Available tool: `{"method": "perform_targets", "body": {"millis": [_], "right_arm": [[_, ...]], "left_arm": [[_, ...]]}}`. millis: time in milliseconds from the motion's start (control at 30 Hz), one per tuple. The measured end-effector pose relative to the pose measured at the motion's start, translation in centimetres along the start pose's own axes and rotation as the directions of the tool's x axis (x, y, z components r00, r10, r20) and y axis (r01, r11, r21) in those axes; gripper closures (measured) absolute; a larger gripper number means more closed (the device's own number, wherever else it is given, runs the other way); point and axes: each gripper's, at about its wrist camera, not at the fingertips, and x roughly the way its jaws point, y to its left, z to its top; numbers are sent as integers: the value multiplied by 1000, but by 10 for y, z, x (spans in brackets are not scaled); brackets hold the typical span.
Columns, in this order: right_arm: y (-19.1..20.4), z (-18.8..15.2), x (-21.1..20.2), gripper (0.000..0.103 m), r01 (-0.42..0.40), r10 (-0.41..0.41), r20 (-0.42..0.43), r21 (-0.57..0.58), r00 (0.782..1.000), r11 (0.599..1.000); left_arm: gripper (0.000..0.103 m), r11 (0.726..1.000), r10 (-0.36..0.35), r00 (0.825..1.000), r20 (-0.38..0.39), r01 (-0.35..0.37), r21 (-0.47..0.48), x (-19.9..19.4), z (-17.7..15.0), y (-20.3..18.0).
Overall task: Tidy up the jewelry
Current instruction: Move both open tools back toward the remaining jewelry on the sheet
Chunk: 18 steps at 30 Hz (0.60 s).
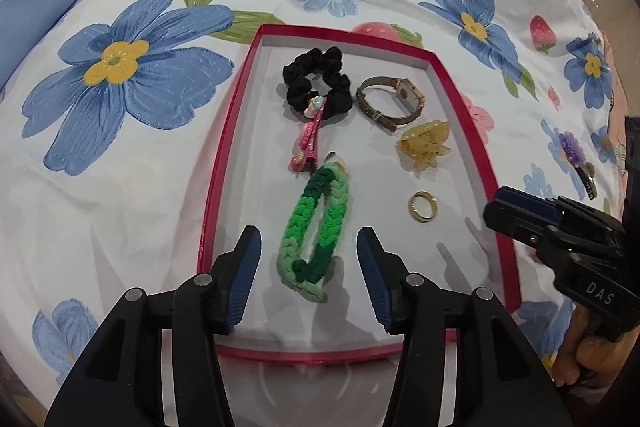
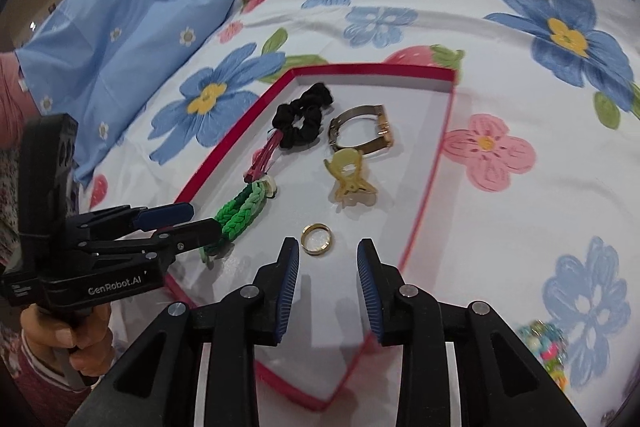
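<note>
Between my open, empty left tongs (image 1: 309,275) lies the green braid (image 1: 314,227); at three o'clock, my right tongs (image 2: 328,287), open and empty, should close slowly around the ring (image 2: 316,238).

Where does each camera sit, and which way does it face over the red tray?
Left wrist: behind the open left gripper, looking along the tray over the green braided band; the right gripper enters at right.
Right wrist: behind the open right gripper, facing the gold ring; the left gripper enters at left.
Shared: tray, band, ring, black scrunchie.
</note>
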Motion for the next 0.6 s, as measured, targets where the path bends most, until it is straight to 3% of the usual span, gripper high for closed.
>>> {"method": "perform_targets", "body": {"millis": [233, 600], "right_arm": [[-18, -12, -36, 70, 12, -15, 53, 48, 998, 999], [-67, -44, -89, 69, 82, -101, 111, 160, 989, 984]], "left_arm": [[54, 1000, -27, 999, 26, 27, 6, -15, 0, -12], [54, 991, -102, 994, 24, 100, 94, -27, -6, -64]]}}
